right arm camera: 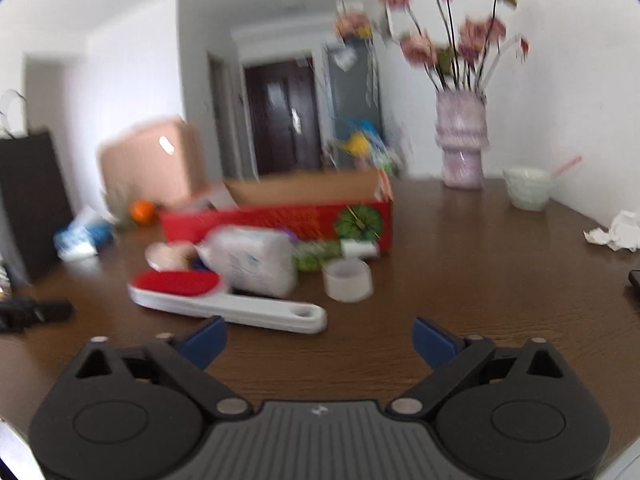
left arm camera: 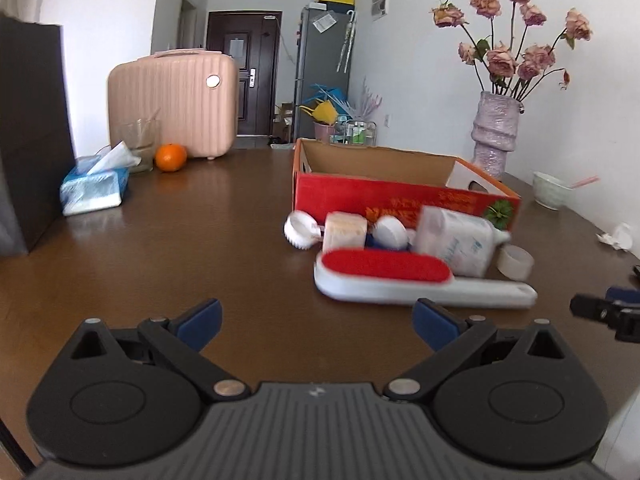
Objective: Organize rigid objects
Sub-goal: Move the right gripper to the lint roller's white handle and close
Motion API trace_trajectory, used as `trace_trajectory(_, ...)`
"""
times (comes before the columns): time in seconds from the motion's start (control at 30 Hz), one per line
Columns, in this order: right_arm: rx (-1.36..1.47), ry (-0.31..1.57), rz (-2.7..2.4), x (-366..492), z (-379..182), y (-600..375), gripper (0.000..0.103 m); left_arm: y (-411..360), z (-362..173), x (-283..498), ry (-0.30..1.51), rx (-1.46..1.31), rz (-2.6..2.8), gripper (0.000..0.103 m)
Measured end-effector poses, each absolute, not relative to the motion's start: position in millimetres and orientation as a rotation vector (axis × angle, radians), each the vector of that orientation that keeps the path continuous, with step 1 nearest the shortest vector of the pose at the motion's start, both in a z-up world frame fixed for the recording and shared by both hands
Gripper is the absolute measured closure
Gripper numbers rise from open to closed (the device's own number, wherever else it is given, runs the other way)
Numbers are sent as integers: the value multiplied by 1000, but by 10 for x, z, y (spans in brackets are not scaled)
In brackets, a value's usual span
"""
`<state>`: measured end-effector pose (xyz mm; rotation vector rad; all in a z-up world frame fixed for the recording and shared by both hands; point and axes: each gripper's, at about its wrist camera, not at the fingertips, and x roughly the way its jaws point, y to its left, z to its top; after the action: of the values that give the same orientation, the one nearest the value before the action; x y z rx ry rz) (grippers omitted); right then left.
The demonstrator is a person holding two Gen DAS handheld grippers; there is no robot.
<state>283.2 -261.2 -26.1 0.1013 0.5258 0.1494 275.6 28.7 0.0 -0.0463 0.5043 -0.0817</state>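
On the brown wooden table (left arm camera: pixel 224 216), a dark paper bag (left arm camera: pixel 32 132) stands at the left edge, with a blue tissue pack (left arm camera: pixel 94 190), a glass (left arm camera: pixel 140 142), an orange (left arm camera: pixel 171 157) and a pink suitcase (left arm camera: pixel 174 102) toward the far left corner. The left gripper (left arm camera: pixel 318 322) hovers over the near edge, its blue fingers (left arm camera: pixel 200 322) spread wide and holding nothing. Just beyond it lies a lint brush (left arm camera: pixel 400 278) with a red pad and white handle, the handle pointing right. Behind the brush, touching or nearly touching one another, sit a round white scrubber (left arm camera: pixel 301 230), a beige block (left arm camera: pixel 345 232), a white cap (left arm camera: pixel 390 231) and a clear plastic pack (left arm camera: pixel 458 240), all against the front wall of the open red cardboard box (left arm camera: pixel 400 196) near the table's middle. A roll of clear tape (left arm camera: pixel 516 262) rests just right of the pack. The right gripper (right arm camera: pixel 318 340), also released and empty, hangs over the near edge with the brush handle just ahead of its left finger; its view is blurred. Toward the far right corner stand a lilac vase (left arm camera: pixel 496 136) of dried roses and a pale bowl (left arm camera: pixel 552 190), with crumpled tissue (left arm camera: pixel 616 236) at the right edge.
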Motion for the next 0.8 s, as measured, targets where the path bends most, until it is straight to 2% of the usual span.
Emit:
trace_trajectory(0.07, 140, 569, 169, 3064, -297, -2659, 35, 283, -2, 3003, 520, -39, -114, 0)
trace_trajectory(0.1, 147, 583, 166, 3154, -324, -2666, 37, 293, -11, 3131, 538, -41, -127, 0)
trace_trajectory(0.17, 154, 614, 140, 3331, -366, -2663, 57, 334, -32, 3354, 560, -77, -154, 1)
trace_trajectory(0.23, 172, 637, 142, 3457, -428, -2664, 69, 395, -58, 3529, 564, -129, -160, 10)
trace_trajectory(0.27, 184, 640, 145, 3500, -451, -2671, 71, 414, -73, 3618, 582, -148, -164, 14)
trace_trajectory(0.33, 195, 646, 158, 3585, -461, -2671, 71, 442, -110, 3765, 622, -180, -184, 30)
trace_trajectory(0.5, 208, 657, 195, 3642, -437, -2683, 72, 467, -203, 3918, 677, -231, -211, 50)
trace_trajectory(0.6, 194, 674, 226, 3631, -465, -2643, 72, 442, -262, 3879, 674, -249, -225, 52)
trace_trajectory(0.8, 207, 666, 237, 3590, -526, -2633, 84, 449, -290, 3715, 684, -330, -212, 52)
